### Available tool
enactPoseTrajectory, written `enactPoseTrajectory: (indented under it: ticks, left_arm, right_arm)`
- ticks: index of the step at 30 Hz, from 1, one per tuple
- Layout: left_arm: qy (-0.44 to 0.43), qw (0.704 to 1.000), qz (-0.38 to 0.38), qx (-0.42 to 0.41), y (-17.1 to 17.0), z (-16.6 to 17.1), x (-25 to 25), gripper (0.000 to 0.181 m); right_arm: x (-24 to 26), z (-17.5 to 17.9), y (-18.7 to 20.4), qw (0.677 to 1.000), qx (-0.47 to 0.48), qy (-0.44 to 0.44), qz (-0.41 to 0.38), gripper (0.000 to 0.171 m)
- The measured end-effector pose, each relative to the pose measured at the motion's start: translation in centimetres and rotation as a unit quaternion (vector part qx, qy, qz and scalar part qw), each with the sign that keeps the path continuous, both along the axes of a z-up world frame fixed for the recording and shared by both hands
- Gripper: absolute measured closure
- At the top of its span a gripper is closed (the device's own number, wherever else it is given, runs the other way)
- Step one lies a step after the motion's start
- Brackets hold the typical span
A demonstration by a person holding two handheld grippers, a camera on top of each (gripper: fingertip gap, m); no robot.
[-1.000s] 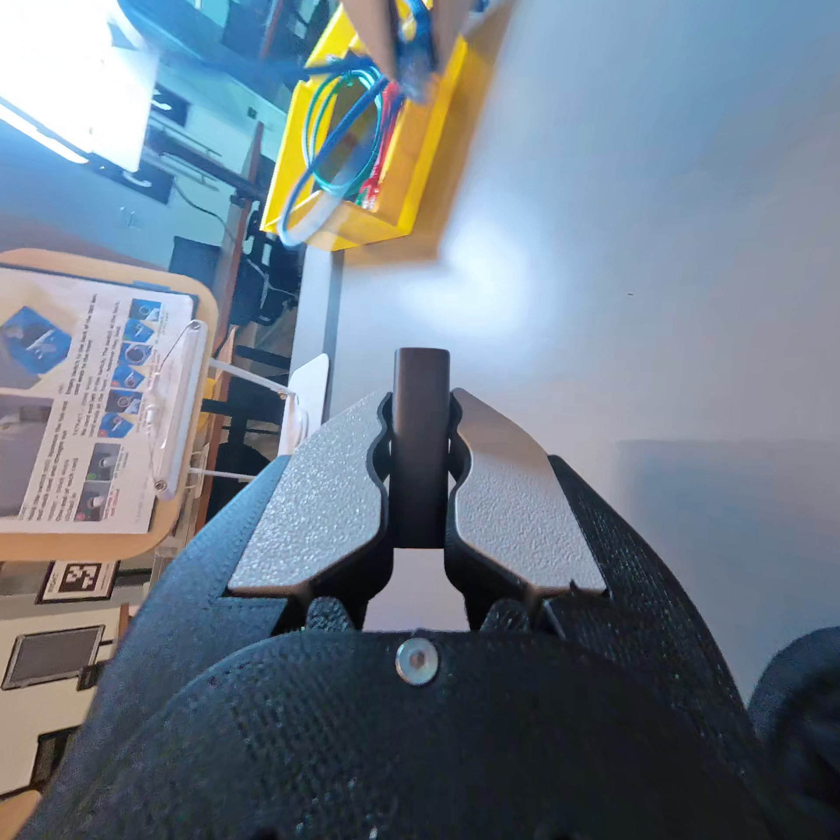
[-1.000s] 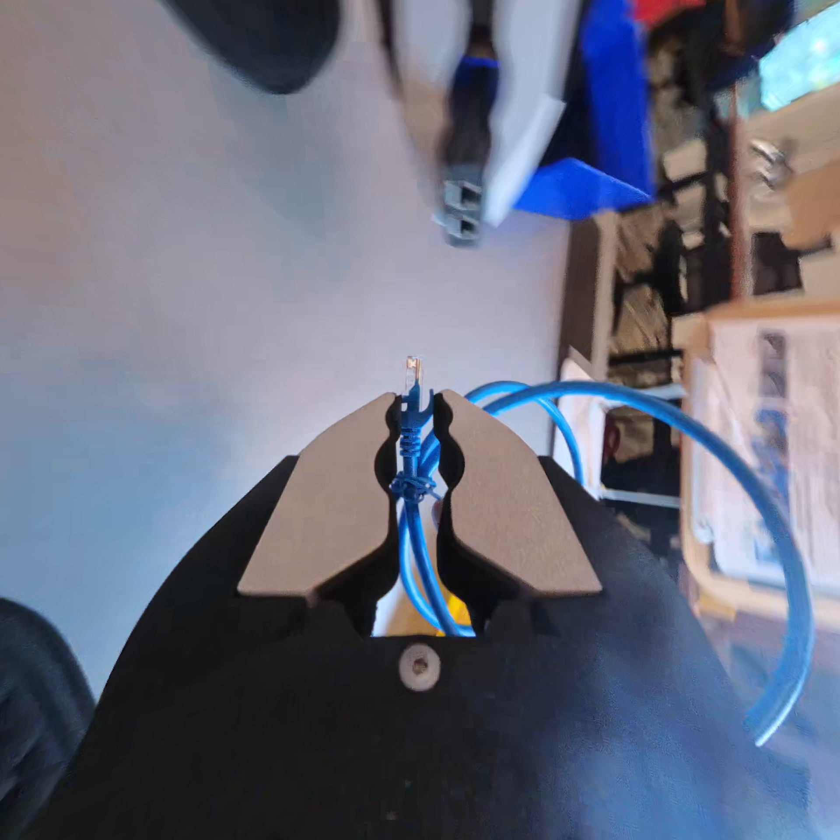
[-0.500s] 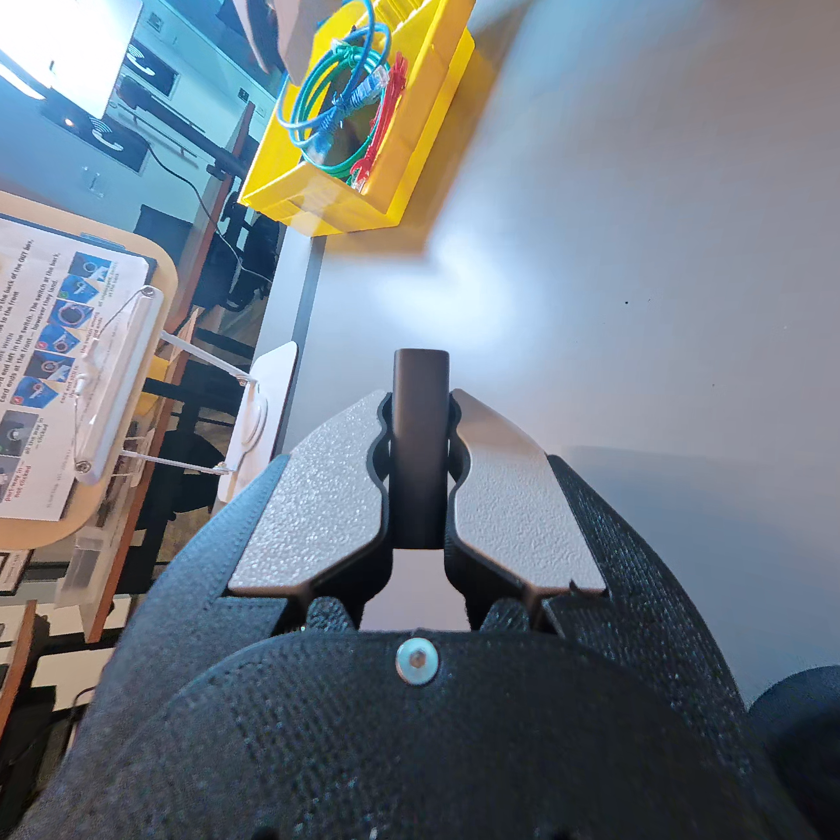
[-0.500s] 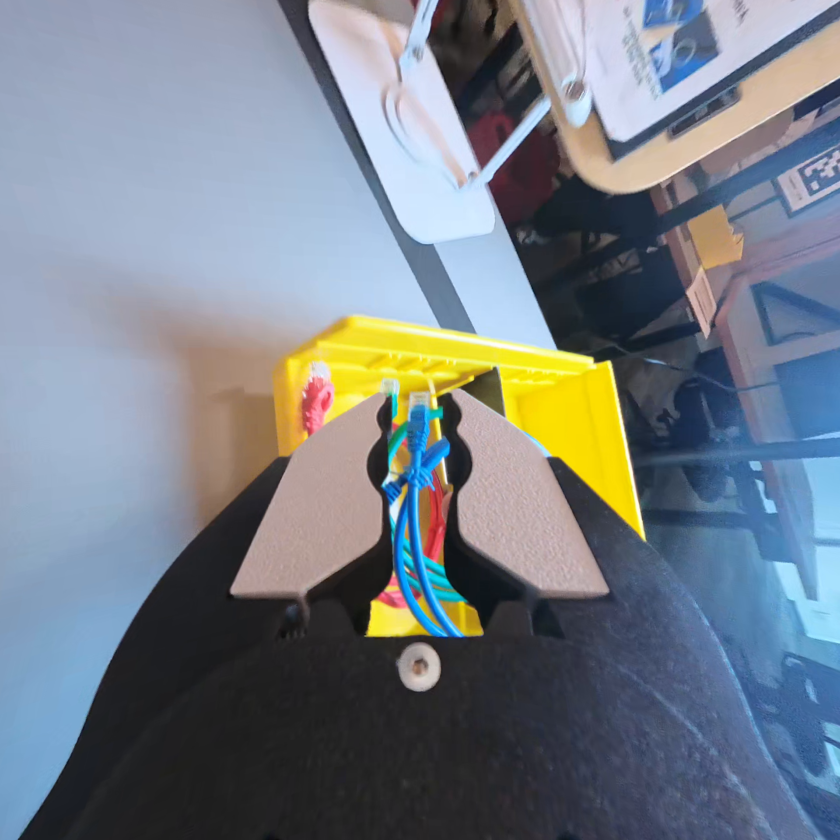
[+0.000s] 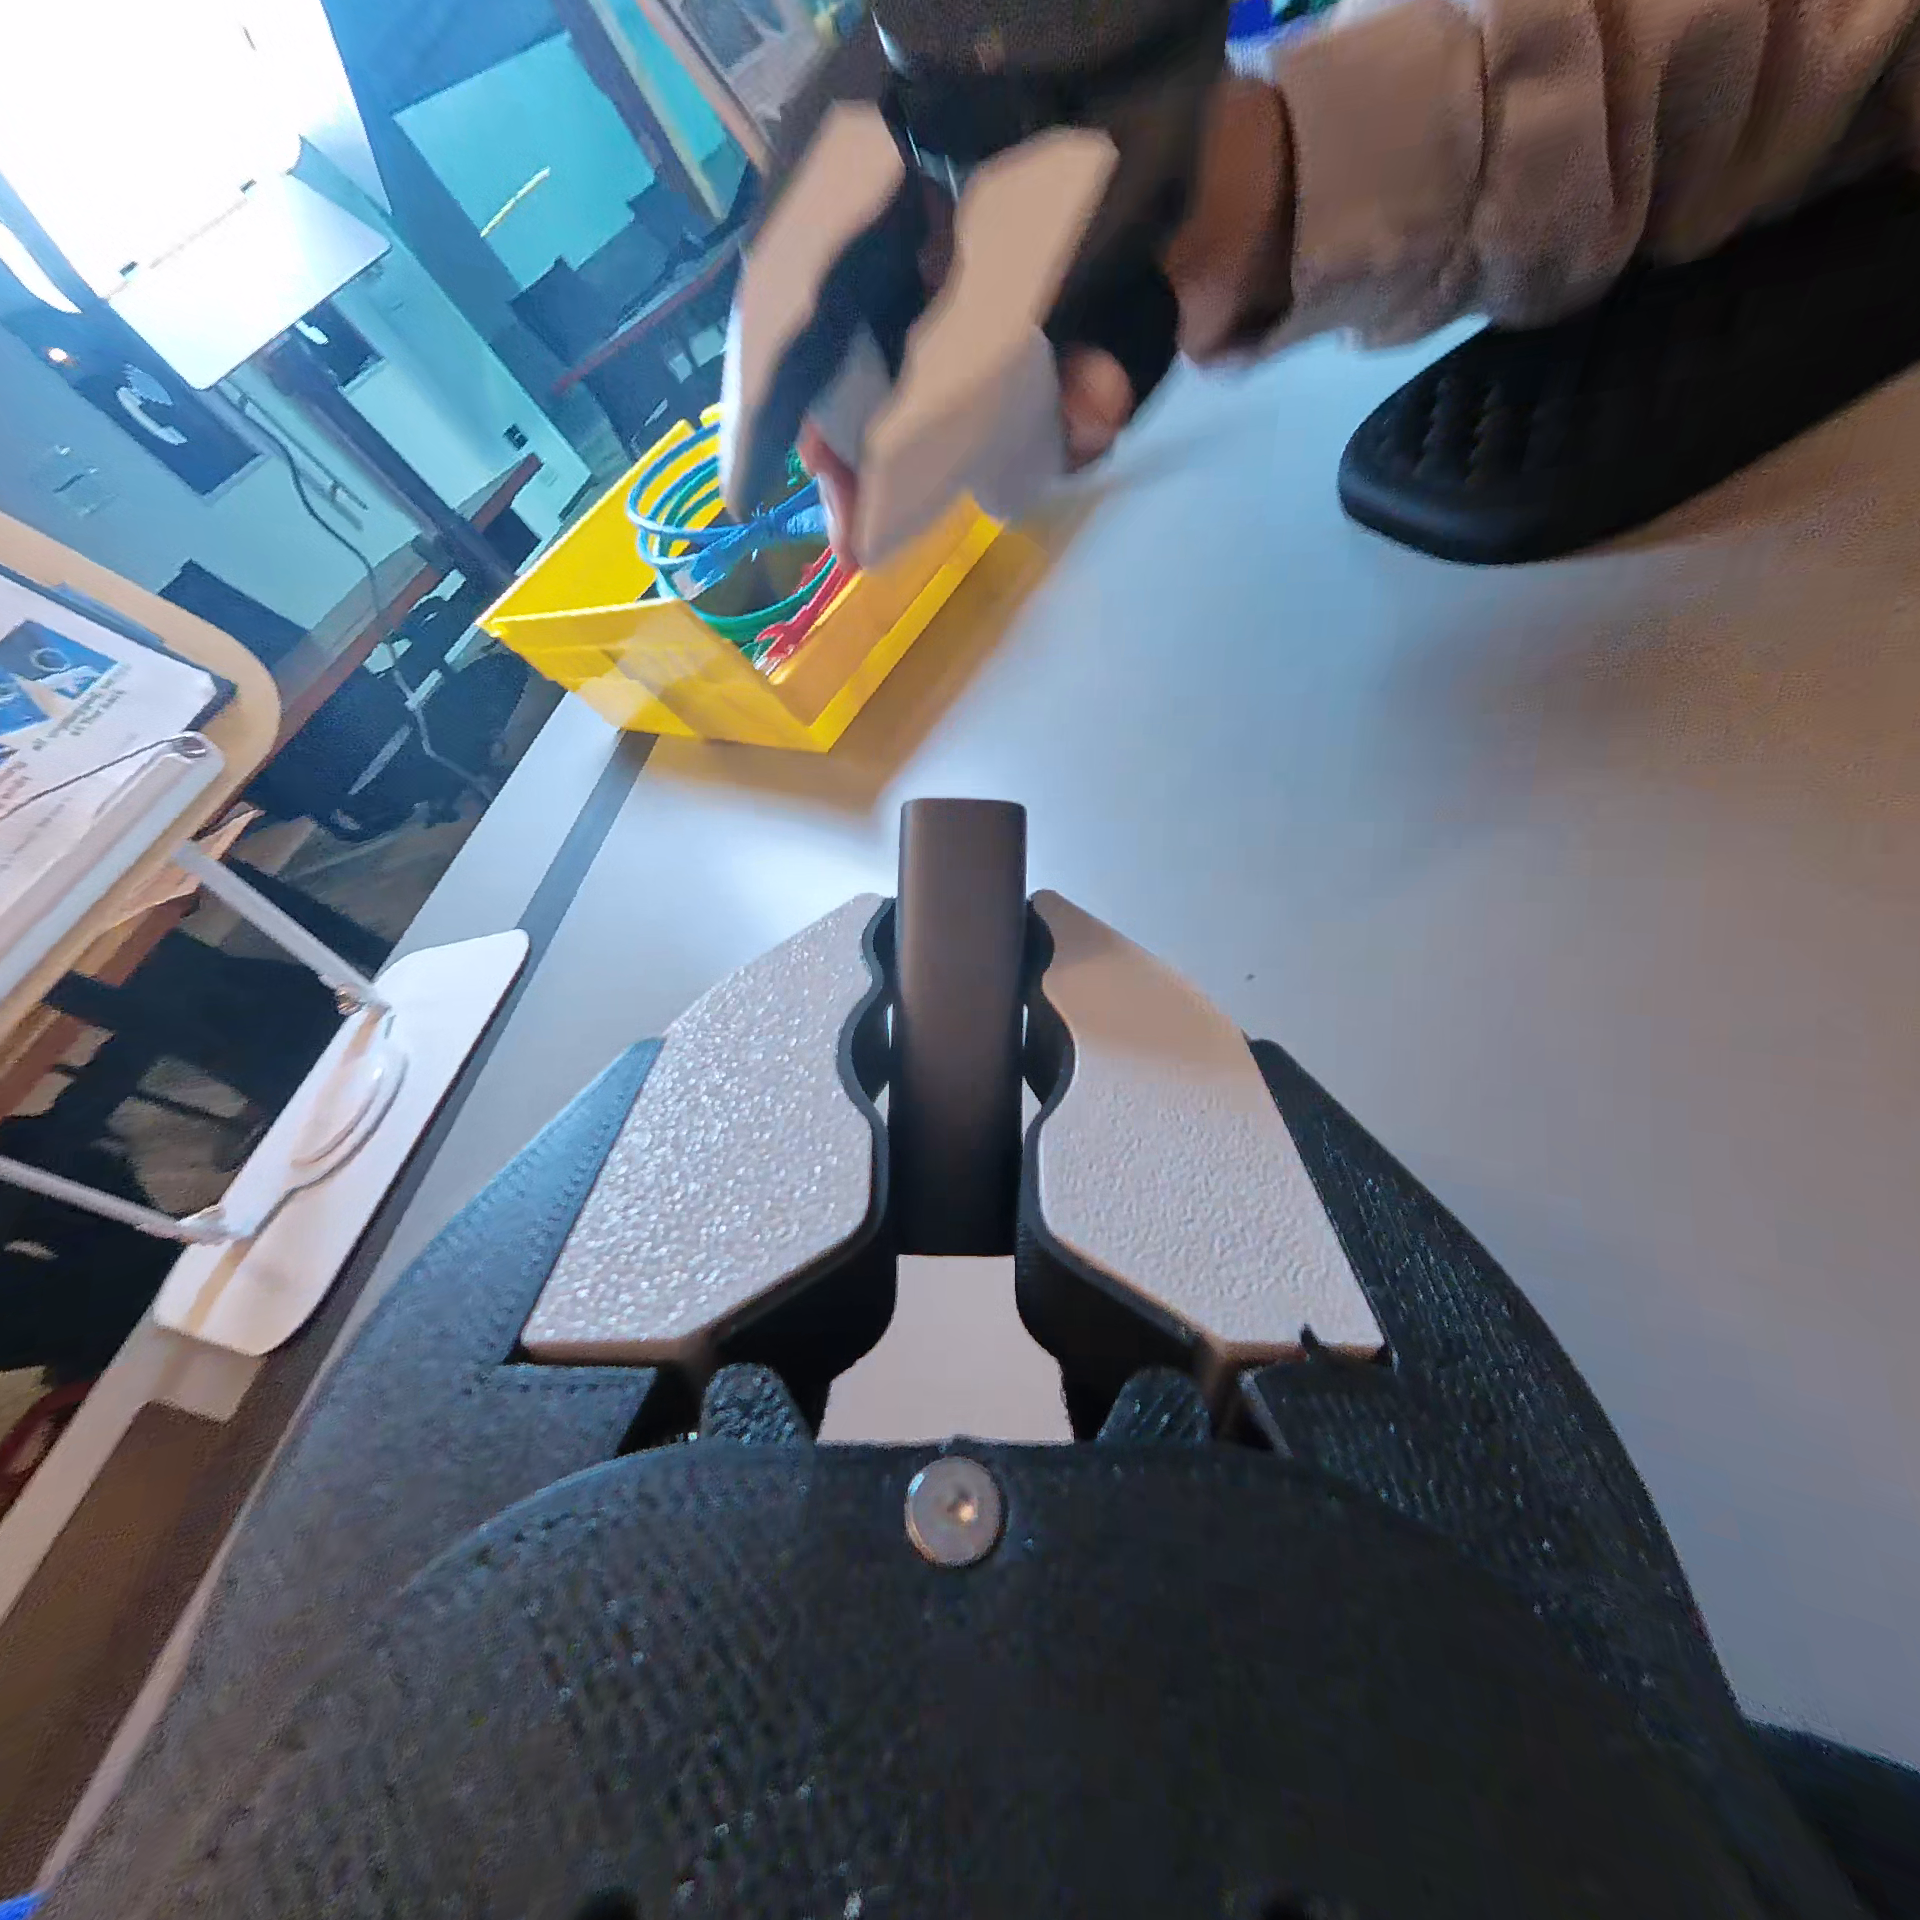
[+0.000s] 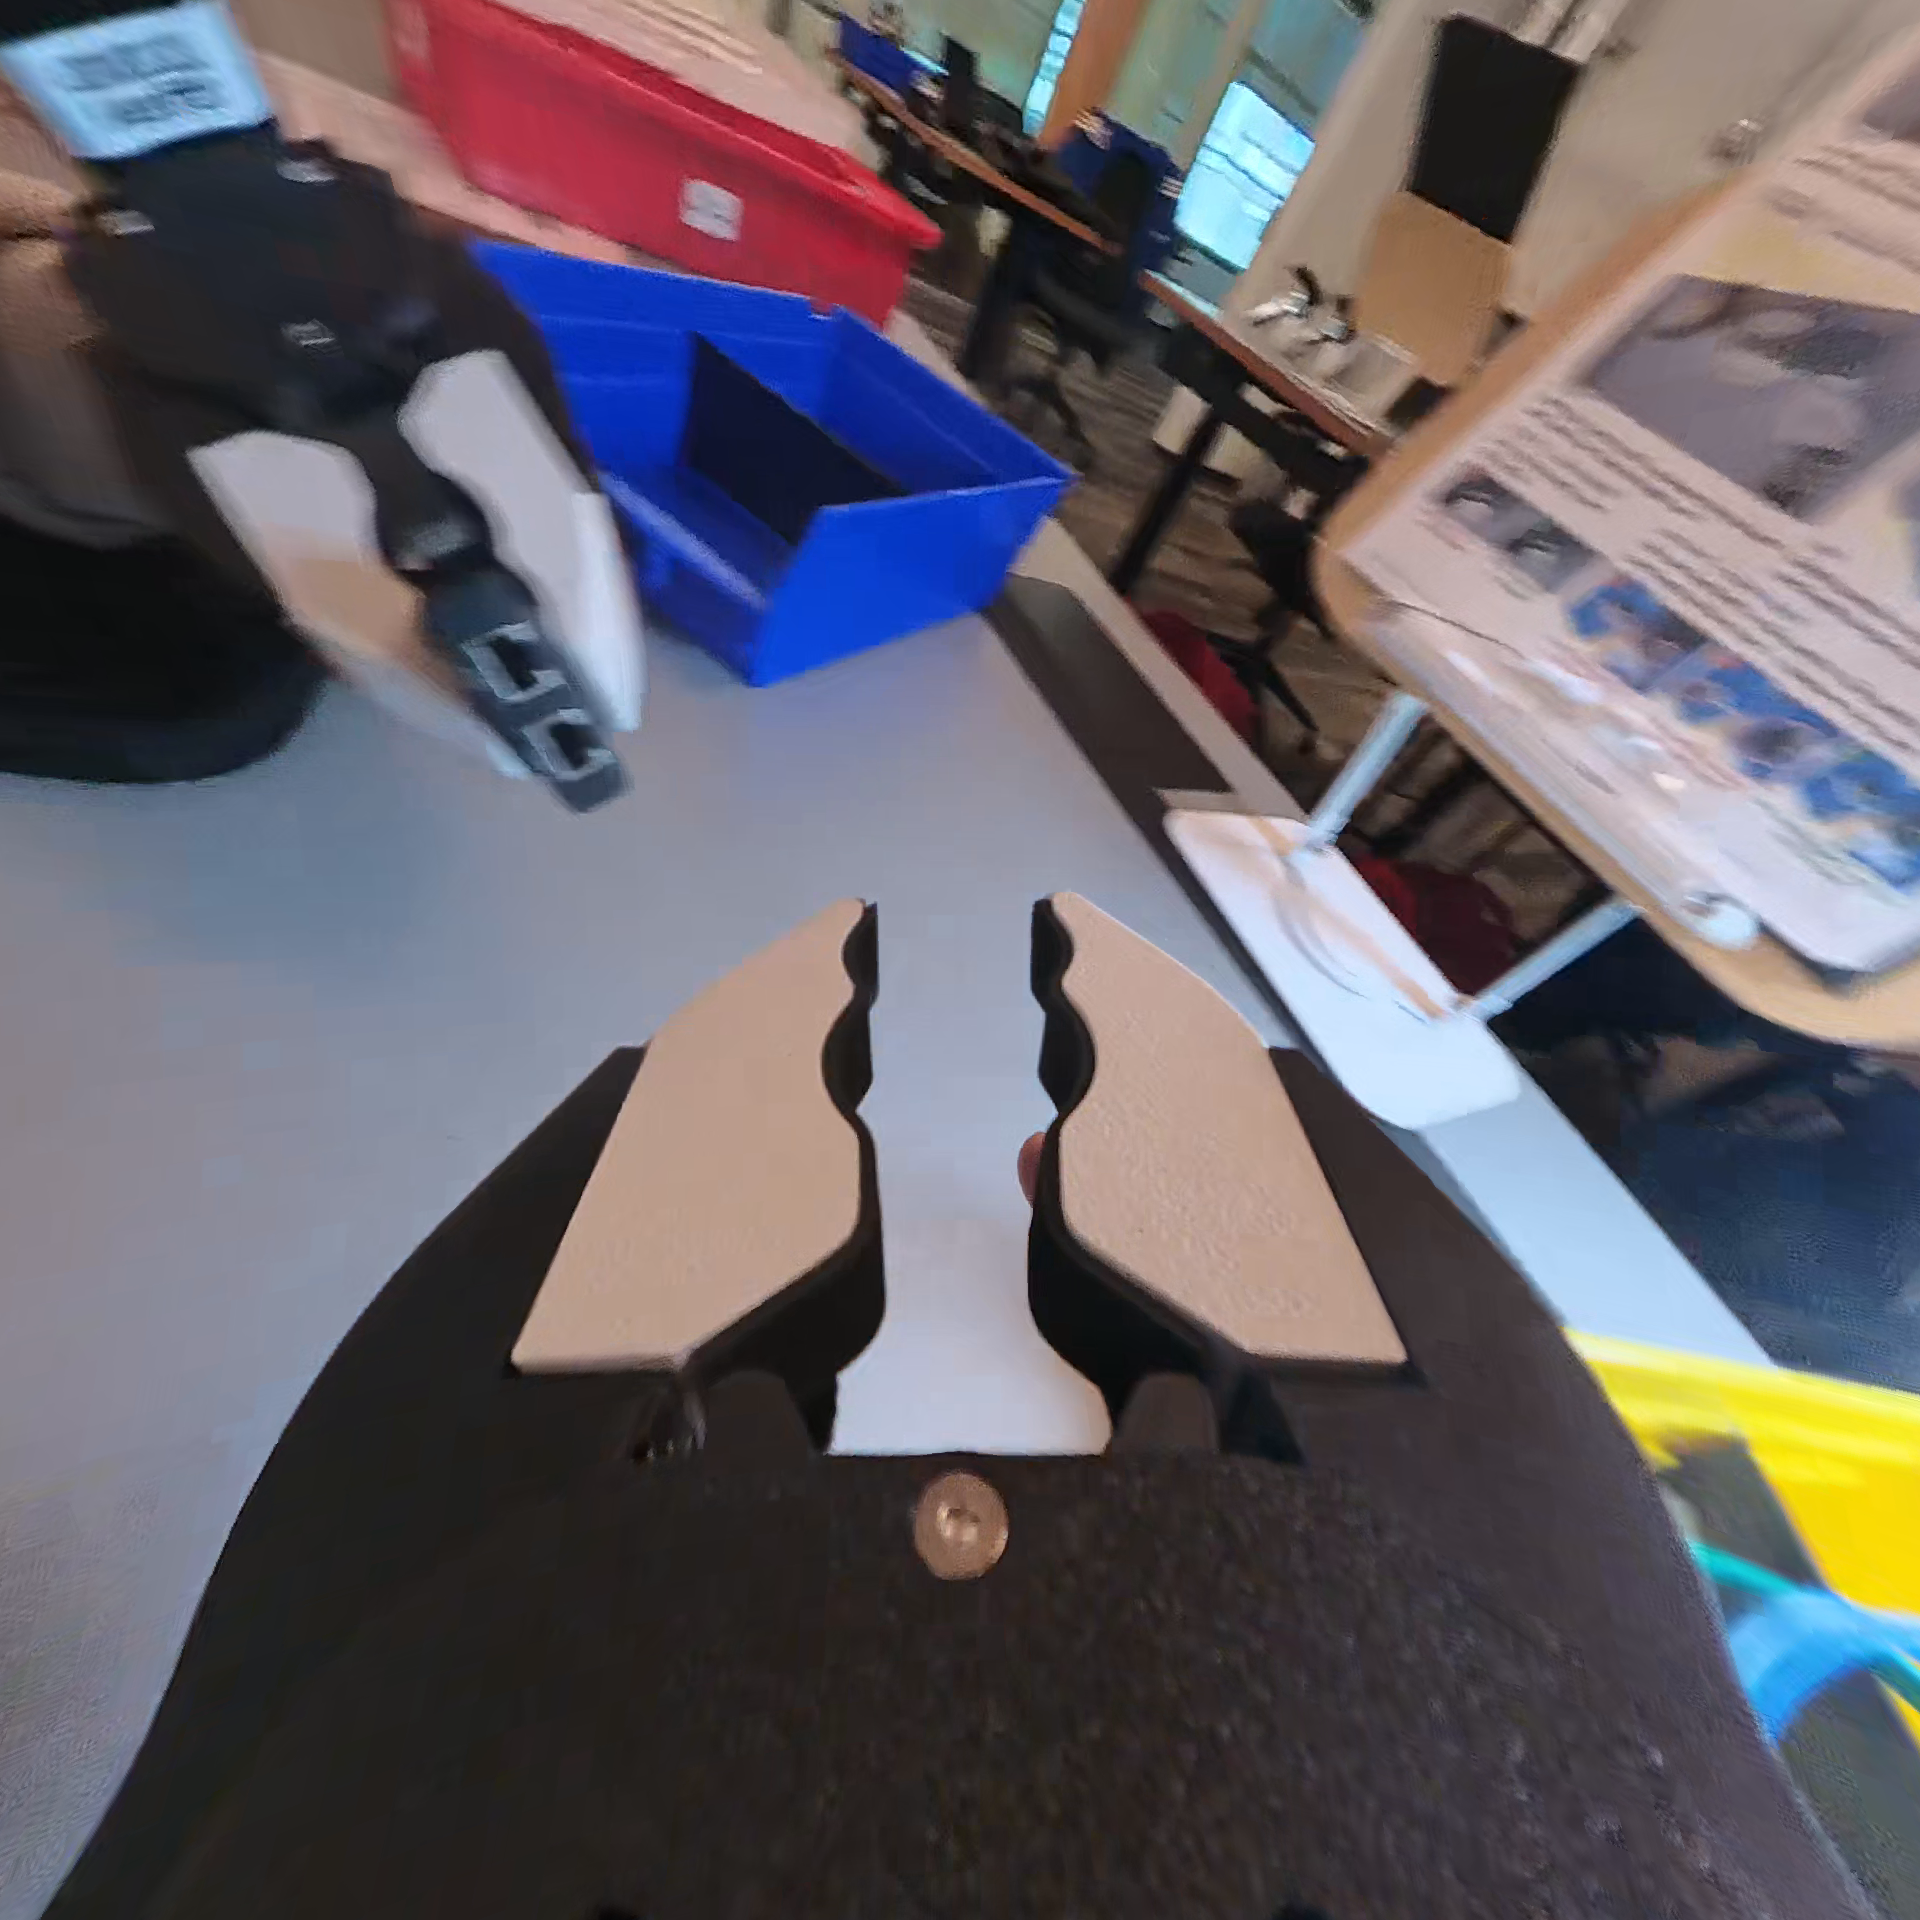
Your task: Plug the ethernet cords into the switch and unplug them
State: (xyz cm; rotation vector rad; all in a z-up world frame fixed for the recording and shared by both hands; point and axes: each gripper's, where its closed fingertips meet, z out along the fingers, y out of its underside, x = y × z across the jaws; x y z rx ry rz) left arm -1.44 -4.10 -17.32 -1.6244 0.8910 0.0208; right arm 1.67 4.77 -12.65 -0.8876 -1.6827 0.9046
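Note:
My left gripper (image 5: 961, 909) is shut on a small black switch (image 5: 958, 1049) and holds it above the grey table. In the right wrist view the left gripper (image 6: 566, 748) sits at the upper left, and the switch (image 6: 535, 707) shows two empty ports. My right gripper (image 6: 954, 909) is open and empty. In the left wrist view the right gripper (image 5: 810, 509) is blurred, just above a yellow bin (image 5: 644, 665). A blue ethernet cord (image 5: 727, 551) lies in that bin with green and red cords (image 5: 800, 613).
A blue bin (image 6: 831, 540) and a red bin (image 6: 665, 166) stand at the far side of the table (image 6: 260, 987). A clipboard on a white stand (image 6: 1340, 956) sits at the table's edge. A black padded rest (image 5: 1621, 436) lies at the right. My right fingertips sit around 11 cm from my left ones. Both grippers' tips are roughly 25 cm from the black padded rest (image 5: 1621, 436).
My right gripper carried the blue cord to the yellow bin, let it go and opened. It has since swung to face the left gripper. The left gripper kept hold of the switch.

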Motion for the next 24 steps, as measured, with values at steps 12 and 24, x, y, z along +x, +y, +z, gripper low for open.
enactPoseTrajectory:
  ticks: [12,24]
  left_arm:
    - [-0.005,0.999,-0.038,-0.029,-0.4,-1.3,2.3,0.160]
    - [-0.001,1.000,-0.022,0.006,-0.2,0.0,1.1,0.159]
  right_arm:
    - [-1.8,-3.5,-11.2,0.989,0.045,-0.018,0.139,0.142]
    - [-0.4,-2.7,-8.9,0.986,0.076,-0.004,0.149,0.152]
